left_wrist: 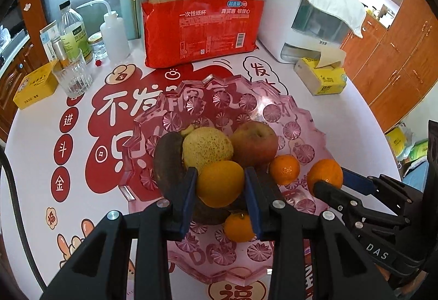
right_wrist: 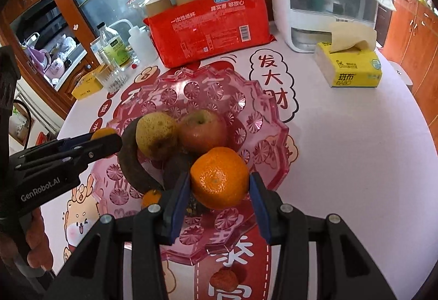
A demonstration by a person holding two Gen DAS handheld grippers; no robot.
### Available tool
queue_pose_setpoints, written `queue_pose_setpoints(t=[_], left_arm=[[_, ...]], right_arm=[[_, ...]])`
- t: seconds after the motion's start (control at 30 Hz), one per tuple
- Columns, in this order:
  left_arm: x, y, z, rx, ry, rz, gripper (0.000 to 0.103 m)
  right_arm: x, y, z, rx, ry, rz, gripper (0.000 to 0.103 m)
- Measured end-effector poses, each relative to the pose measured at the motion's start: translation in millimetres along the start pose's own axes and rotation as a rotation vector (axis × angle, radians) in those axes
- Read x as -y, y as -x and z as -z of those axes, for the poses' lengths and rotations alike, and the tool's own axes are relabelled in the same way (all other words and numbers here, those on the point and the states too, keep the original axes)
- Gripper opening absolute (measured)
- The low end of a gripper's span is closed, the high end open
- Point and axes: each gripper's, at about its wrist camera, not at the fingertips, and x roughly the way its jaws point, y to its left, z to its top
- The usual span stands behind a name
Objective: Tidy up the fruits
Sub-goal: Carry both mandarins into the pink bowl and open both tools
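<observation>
Left gripper (left_wrist: 220, 190) pinches an orange (left_wrist: 220, 183) between its blue pads, held over the pink glass fruit bowl (left_wrist: 309, 119). Right gripper (right_wrist: 219, 185) pinches a mandarin (right_wrist: 219, 177), also above the bowl, near its front rim. Both sets of jaws sit closed against the fruit, not spread.

Already in the bowl: a blackened banana (left_wrist: 167, 163), a speckled yellow pear (left_wrist: 206, 146), a red apple (left_wrist: 254, 142), a small mandarin (left_wrist: 284, 169) beside the apple, and another small mandarin (left_wrist: 238, 227) toward the near side. One reddish, shrivelled fruit (right_wrist: 224, 279) lies on the table (right_wrist: 356, 149) outside the bowl, in front of the rim; what kind it is cannot be told.

Step in hand looks like dropping both held fruits into the bowl. To do it well: lower each one to a bare patch of glass, not on top of the pile, since round fruit would likely roll off the pear or apple. The two grippers are near each other, so releasing one at a time seems safer. Open only once the fruit rests on something. Bowl walls are shallow and flared, so keep clear of the rim. The stray fruit on the table is probably still to collect
</observation>
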Motion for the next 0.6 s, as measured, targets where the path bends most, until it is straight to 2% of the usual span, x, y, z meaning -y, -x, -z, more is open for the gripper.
queue_pose_setpoints(t=[0.17, 0.23, 0.27, 0.3, 0.6], left_arm=[[1.7, 0.7, 0.4, -0.001, -0.001, -0.011, 0.035], [2.6, 3.2, 1.1, 0.000, -0.002, -0.019, 0.050], [3.1, 5.9, 1.8, 0.006, 0.000, -0.030, 0.064], [3.2, 8.1, 2.4, 0.013, 0.001, -0.036, 0.070], [8.9, 27.5, 9.7, 0.039, -0.012, -0.074, 0.078]], right_arm=[[-5.1, -1.7, 1.2, -0.017, 0.026, -0.004, 0.046], [-6.2, -1.1, 1.4, -0.023, 0.029, -0.020, 0.046], [-6.5, 0.6, 1.4, -0.017, 0.028, -0.031, 0.046], [-6.5, 3.0, 1.4, -0.008, 0.026, -0.041, 0.046], [-8.7, 18.2, 2.7, 0.025, 0.025, -0.046, 0.046]])
